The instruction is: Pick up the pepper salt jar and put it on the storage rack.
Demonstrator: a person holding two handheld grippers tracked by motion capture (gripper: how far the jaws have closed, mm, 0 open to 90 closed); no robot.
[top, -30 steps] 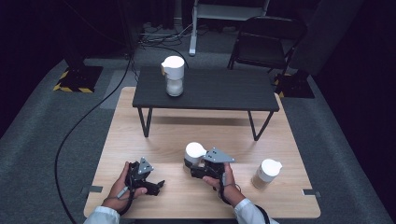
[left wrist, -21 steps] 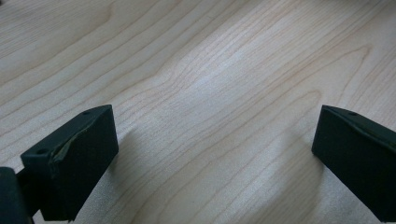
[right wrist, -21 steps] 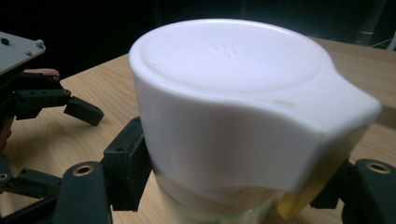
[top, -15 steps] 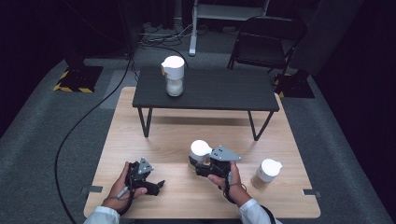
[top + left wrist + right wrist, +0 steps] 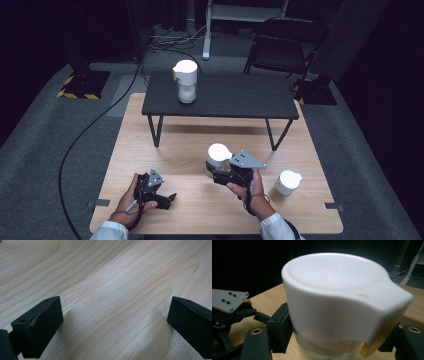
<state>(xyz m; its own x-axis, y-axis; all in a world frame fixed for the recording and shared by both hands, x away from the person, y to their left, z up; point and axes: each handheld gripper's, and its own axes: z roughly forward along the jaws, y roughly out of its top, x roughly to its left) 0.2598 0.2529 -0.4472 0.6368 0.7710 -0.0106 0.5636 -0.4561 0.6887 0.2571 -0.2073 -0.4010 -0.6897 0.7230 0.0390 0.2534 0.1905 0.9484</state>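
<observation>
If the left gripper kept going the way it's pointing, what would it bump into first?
Probably the wooden table. The left gripper points down at bare wood, open jaws with nothing between them.

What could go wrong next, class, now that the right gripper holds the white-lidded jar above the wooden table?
1. The right gripper grips the white-lidded clear jar just below its lid; it might slip.
2. The black side table stands close ahead, so the jar could knock its edge.
3. The open left gripper cannot catch it.
</observation>
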